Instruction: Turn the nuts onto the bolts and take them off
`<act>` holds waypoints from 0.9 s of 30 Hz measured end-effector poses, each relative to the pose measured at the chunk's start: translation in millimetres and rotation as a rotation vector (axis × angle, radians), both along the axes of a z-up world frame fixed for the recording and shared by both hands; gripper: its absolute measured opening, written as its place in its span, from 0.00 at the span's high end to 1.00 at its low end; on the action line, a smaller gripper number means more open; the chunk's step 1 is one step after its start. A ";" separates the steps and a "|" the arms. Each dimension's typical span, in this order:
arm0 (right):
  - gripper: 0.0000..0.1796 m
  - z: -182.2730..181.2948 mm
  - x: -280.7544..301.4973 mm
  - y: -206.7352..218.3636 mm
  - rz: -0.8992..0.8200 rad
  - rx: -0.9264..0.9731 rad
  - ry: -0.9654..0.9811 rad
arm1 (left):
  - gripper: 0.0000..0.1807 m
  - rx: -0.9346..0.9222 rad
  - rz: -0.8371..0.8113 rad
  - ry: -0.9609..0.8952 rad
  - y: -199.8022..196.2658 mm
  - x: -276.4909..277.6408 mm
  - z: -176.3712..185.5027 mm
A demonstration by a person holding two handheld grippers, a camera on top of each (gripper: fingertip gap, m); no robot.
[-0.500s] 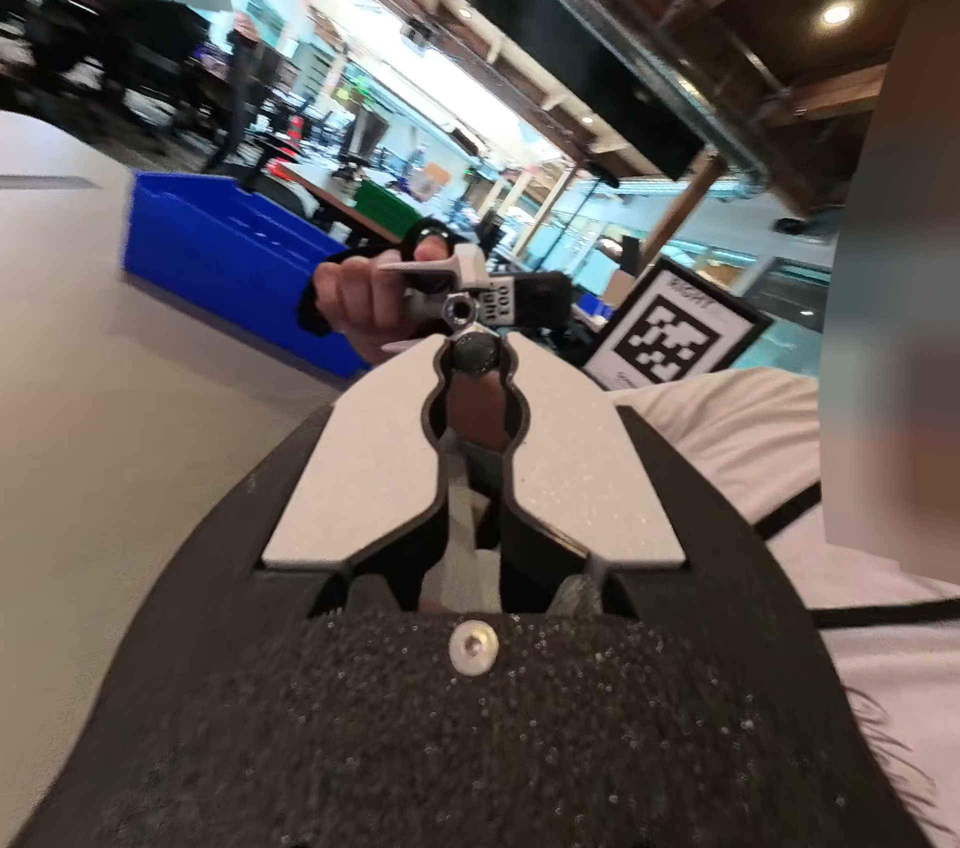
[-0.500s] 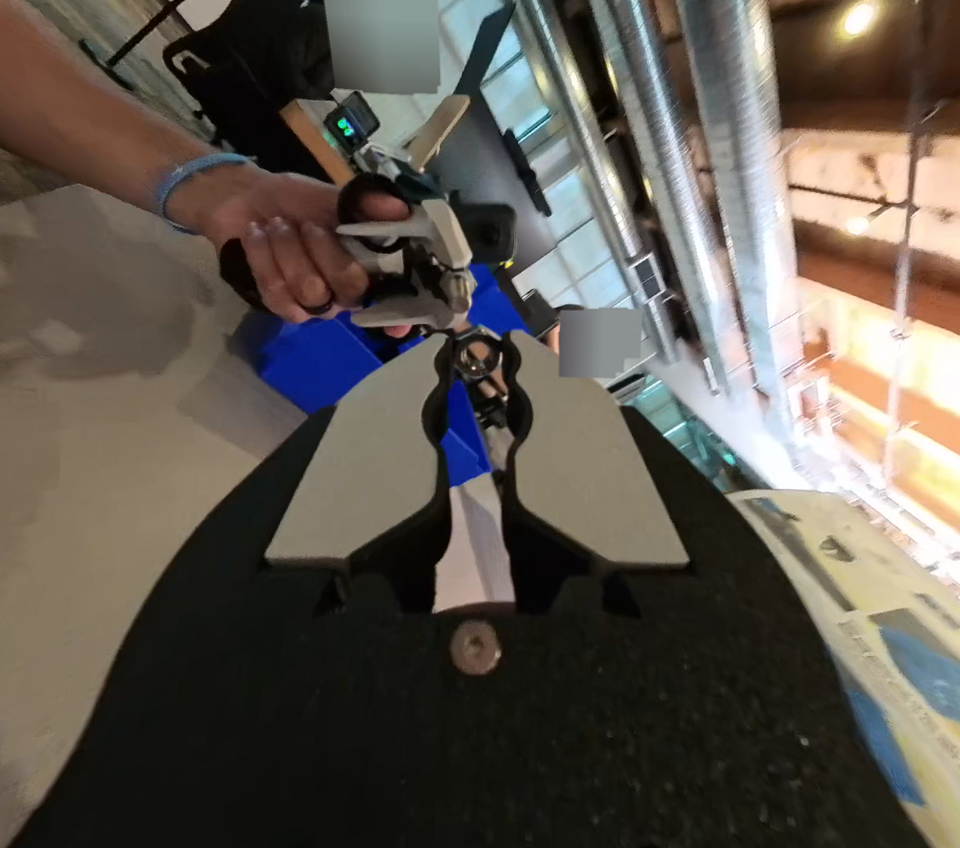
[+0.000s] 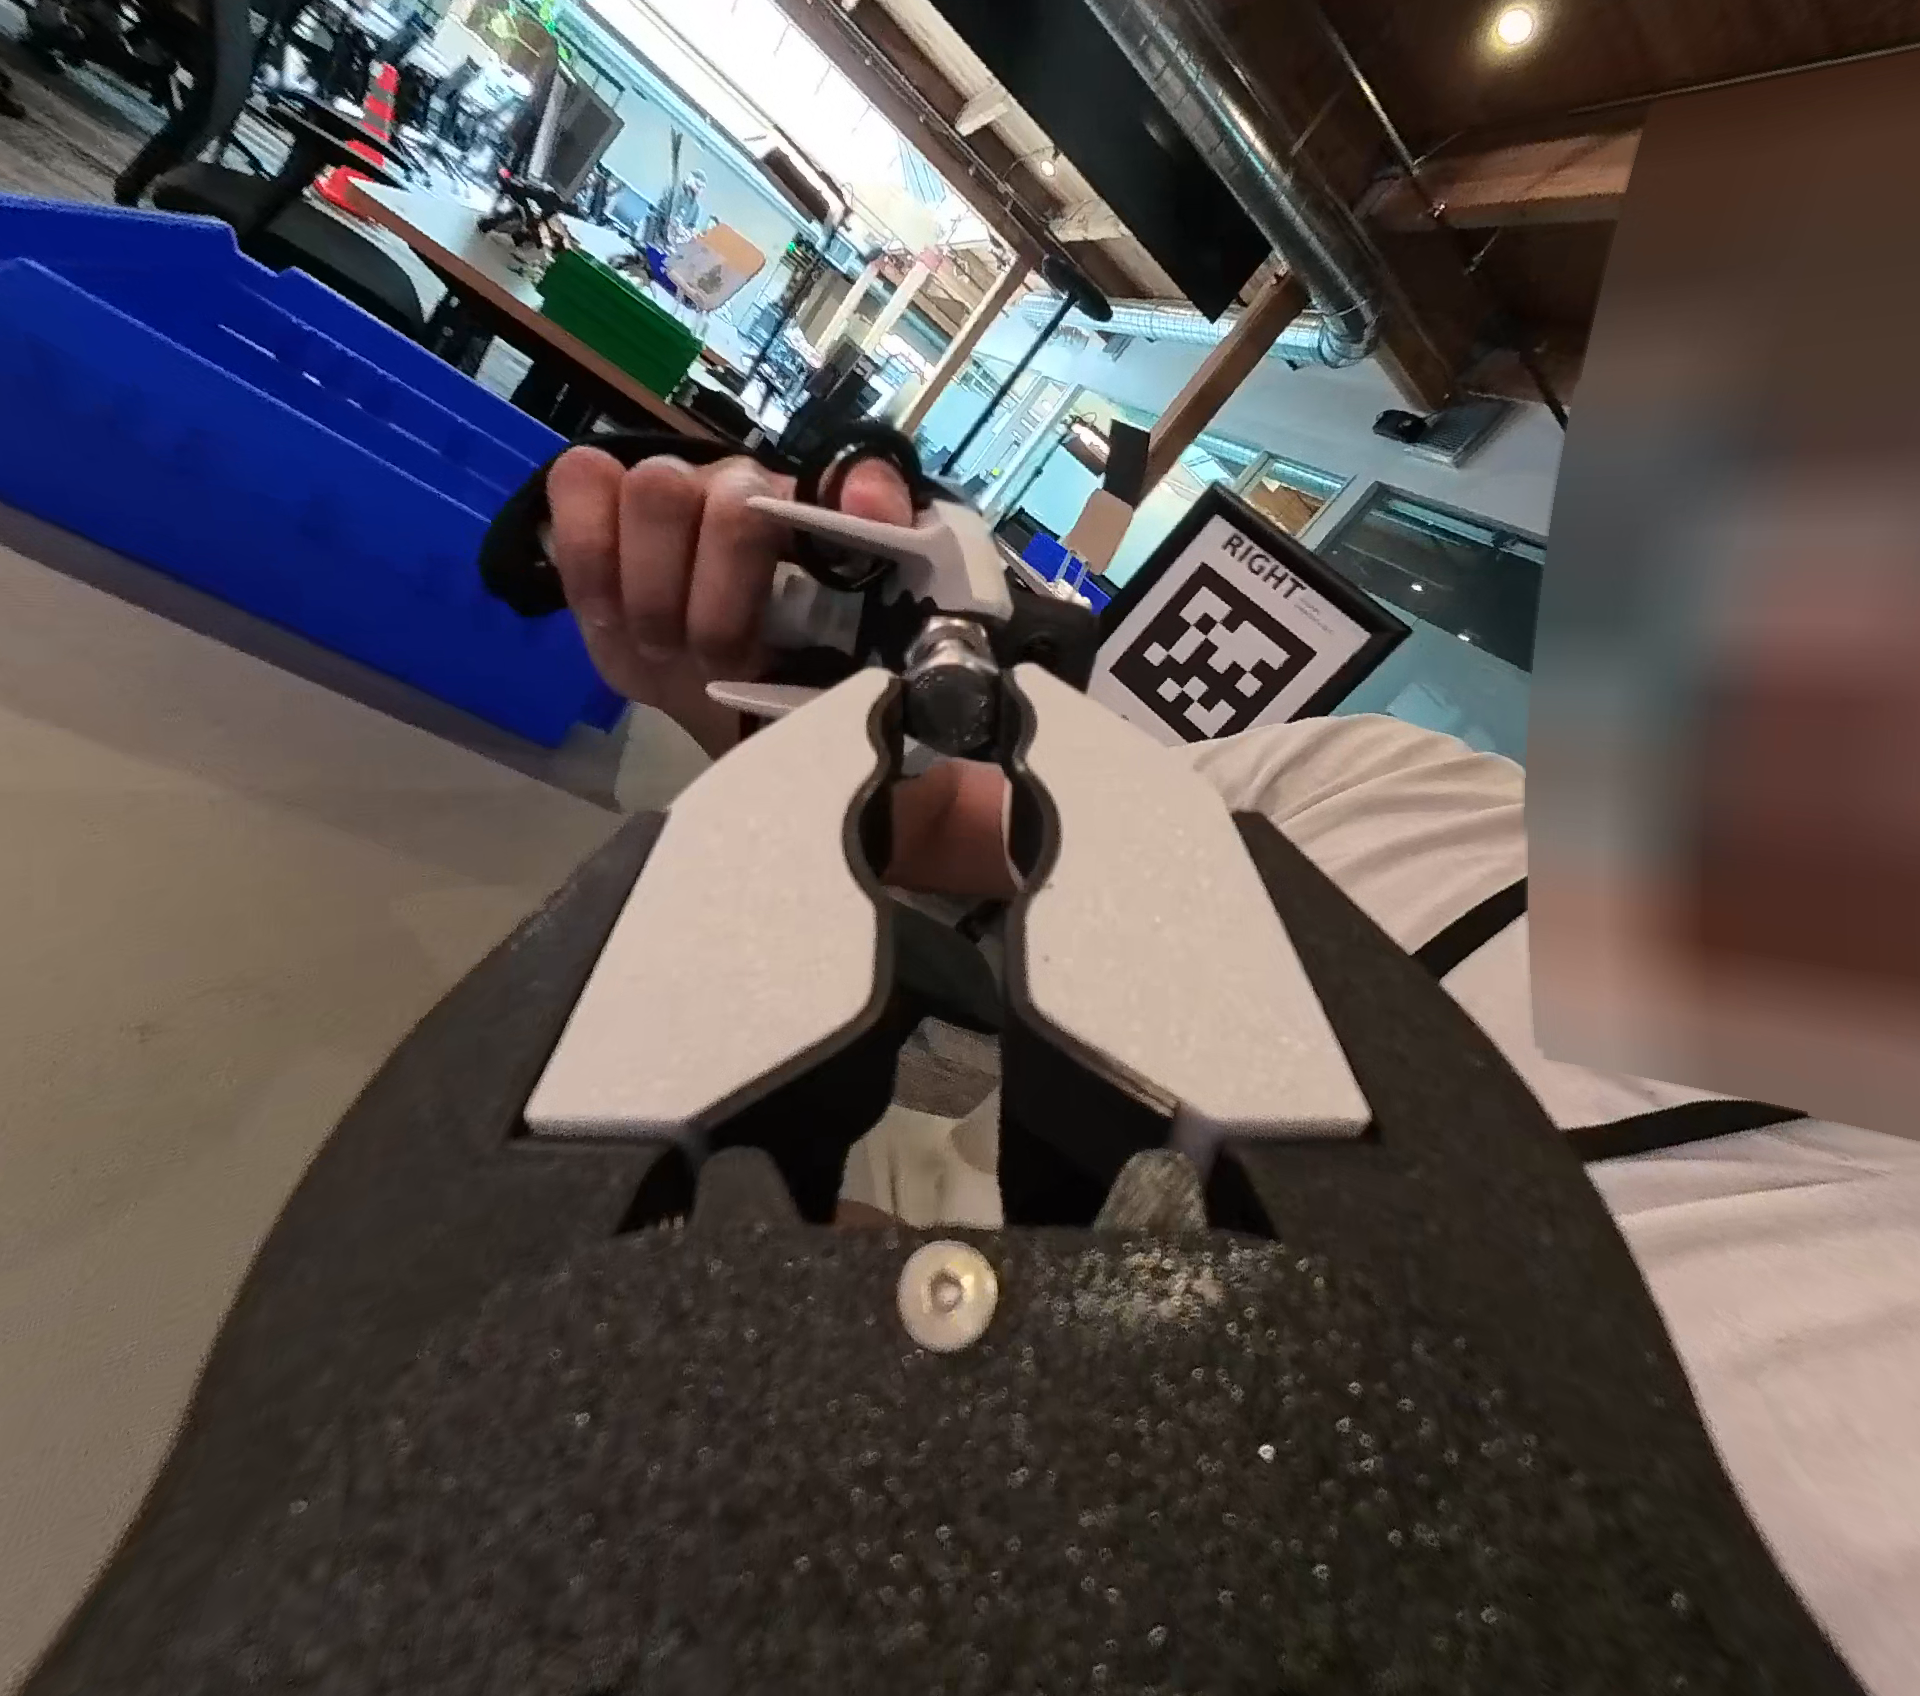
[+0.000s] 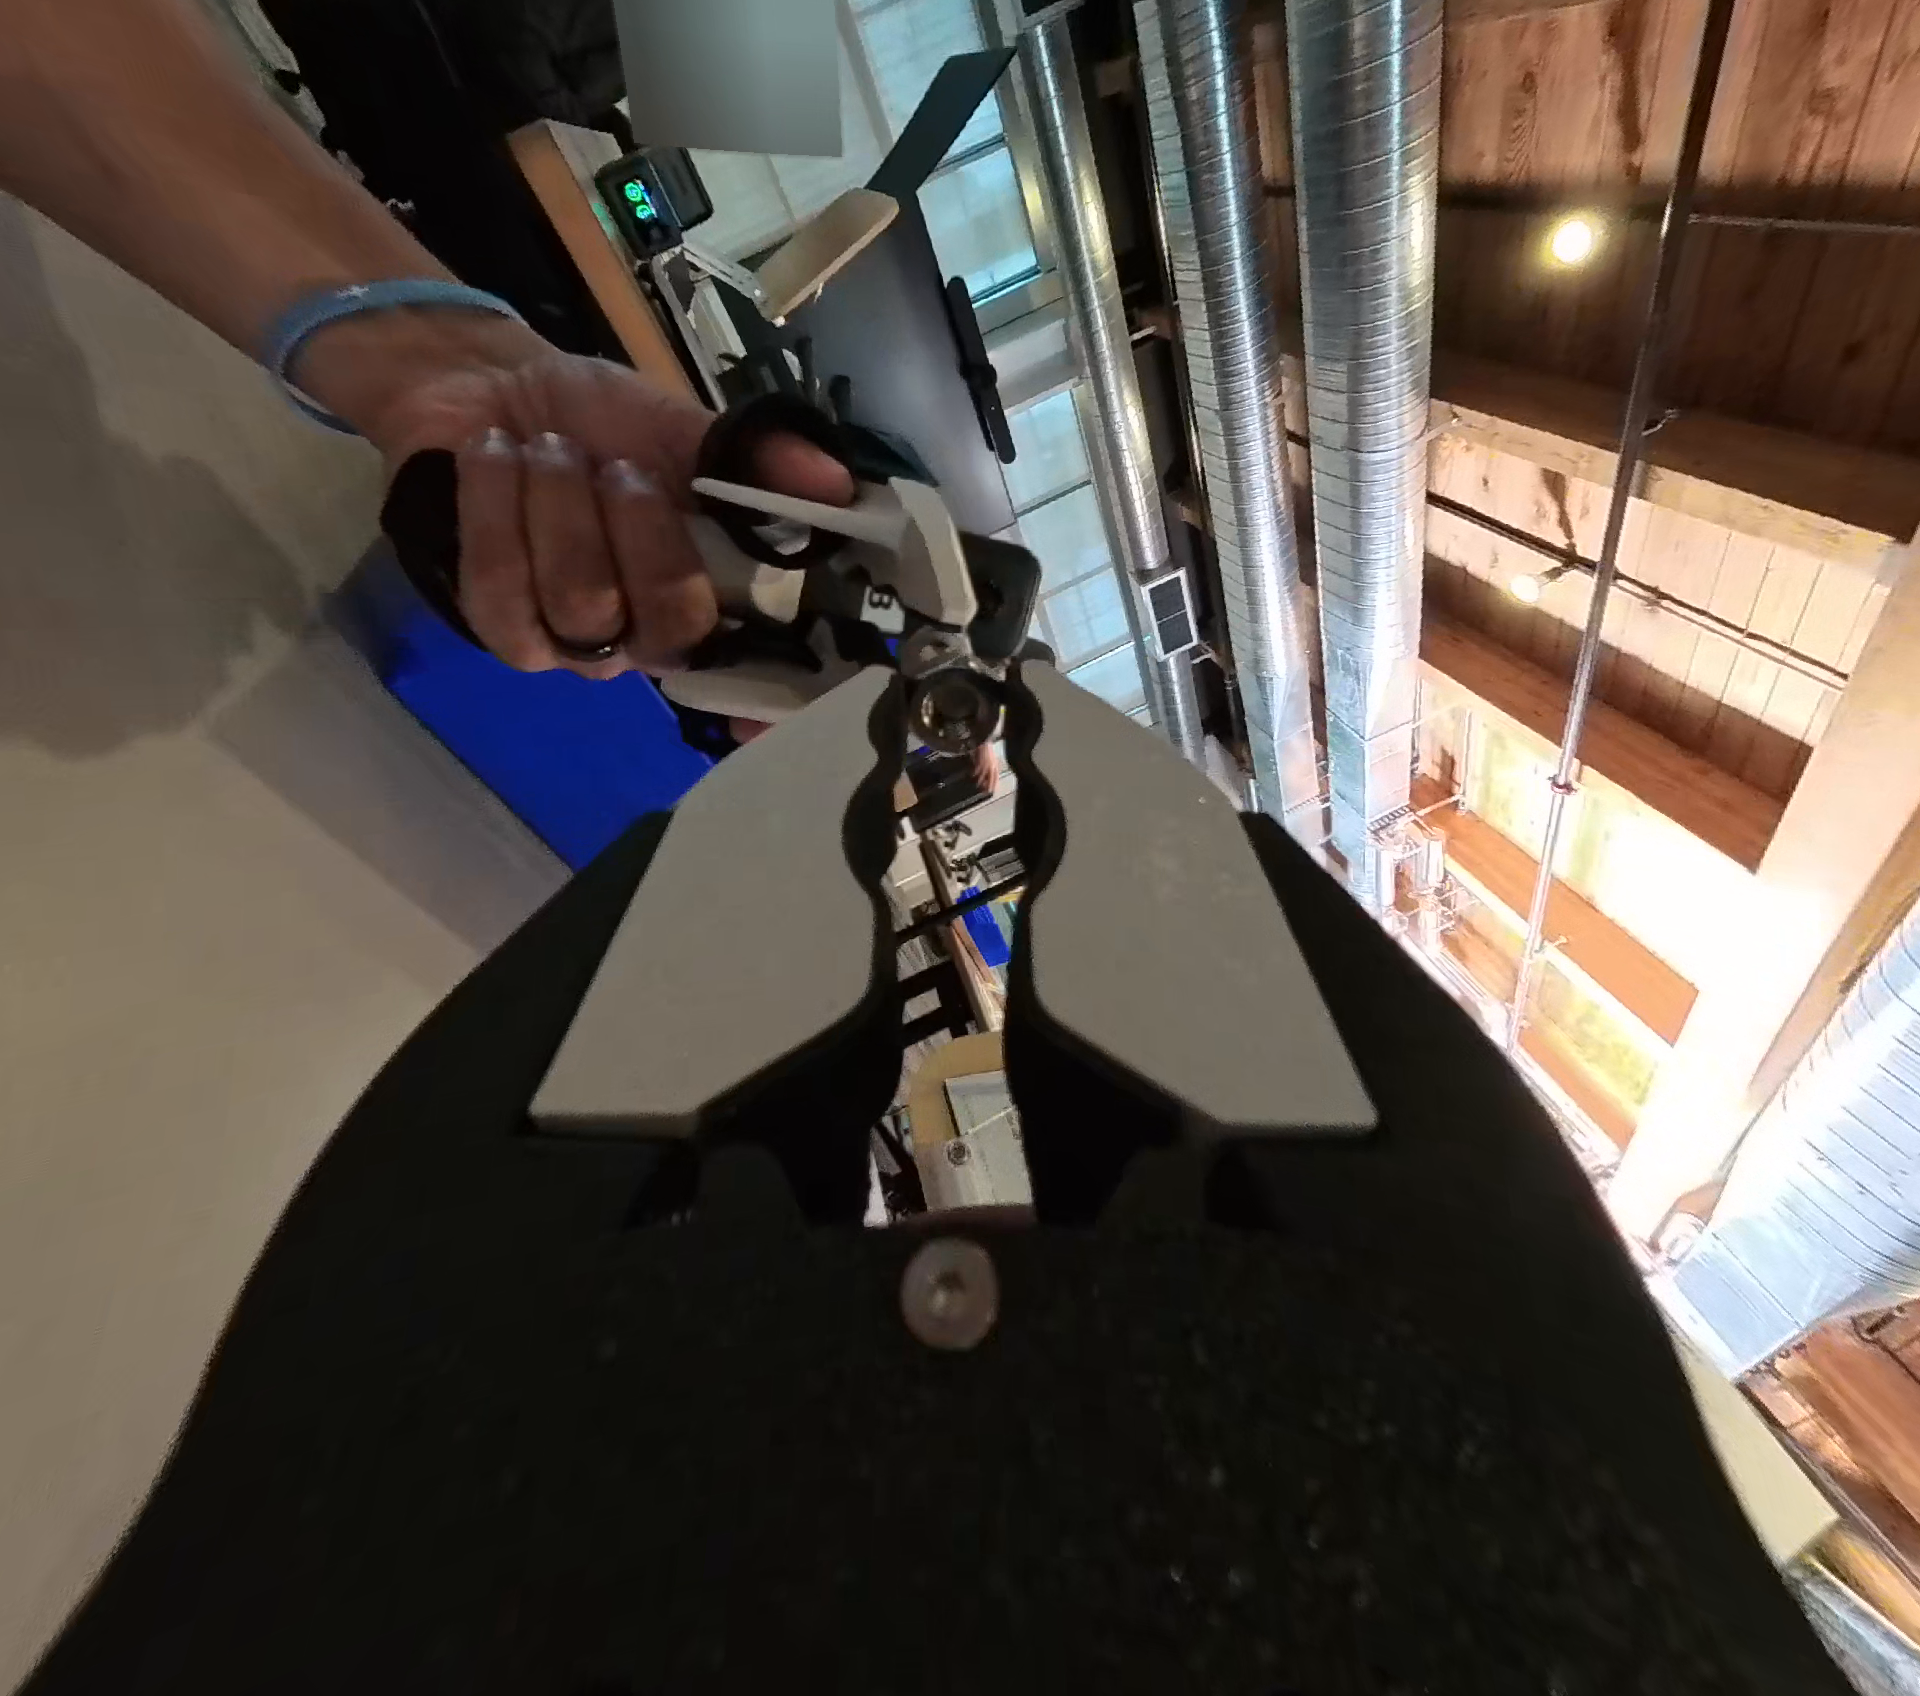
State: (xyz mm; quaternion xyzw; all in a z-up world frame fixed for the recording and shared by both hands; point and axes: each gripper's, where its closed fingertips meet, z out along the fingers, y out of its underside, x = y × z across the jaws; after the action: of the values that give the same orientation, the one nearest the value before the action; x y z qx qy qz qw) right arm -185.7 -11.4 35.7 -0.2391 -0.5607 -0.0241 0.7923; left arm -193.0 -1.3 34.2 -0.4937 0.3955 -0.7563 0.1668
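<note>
My left gripper (image 3: pixel 948 696) is shut on the dark round head of a bolt (image 3: pixel 948 711) and holds it in the air above the table. Just beyond it a silver nut (image 3: pixel 948 640) sits at the bolt's tip, held by the other gripper's white fingers (image 3: pixel 961 571). In the right wrist view my right gripper (image 4: pixel 951 696) is shut on that nut (image 4: pixel 951 704), whose hole faces the camera. The left gripper's white fingers (image 4: pixel 930 540) and the hand on it are right behind. The bolt's shaft is mostly hidden between the two grippers.
A blue bin (image 3: pixel 260 441) stands on the pale grey table (image 3: pixel 208 919) behind the grippers, and it also shows in the right wrist view (image 4: pixel 520 711). A framed black-and-white marker card (image 3: pixel 1236 649) is to the right. The person's white shirt (image 3: pixel 1558 919) fills the right side. Only a small space, under 4 cm, lies between the two pairs of fingers.
The two grippers have closed in on each other. The nut, which stood a little off the bolt before, now sits against its tip. Both stay shut.
</note>
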 end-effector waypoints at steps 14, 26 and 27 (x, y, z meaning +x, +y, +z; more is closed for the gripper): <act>0.90 -0.4 10.6 1.4 0.134 -0.514 0.138 | 0.91 0.189 0.060 0.024 -6.1 9.1 -8.6; 0.90 4.0 12.0 0.7 0.454 -1.123 0.423 | 0.91 0.602 0.268 -0.022 -9.7 11.7 -11.4; 0.91 4.4 12.2 1.0 0.481 -1.165 0.454 | 0.91 0.646 0.295 -0.024 -9.4 12.1 -12.3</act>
State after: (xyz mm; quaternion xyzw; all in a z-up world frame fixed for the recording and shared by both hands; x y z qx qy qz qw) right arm -173.5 -10.4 40.1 -0.4952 -0.3391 0.5109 0.6155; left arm -180.9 -10.7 21.9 -0.4584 0.5367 -0.5658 0.4262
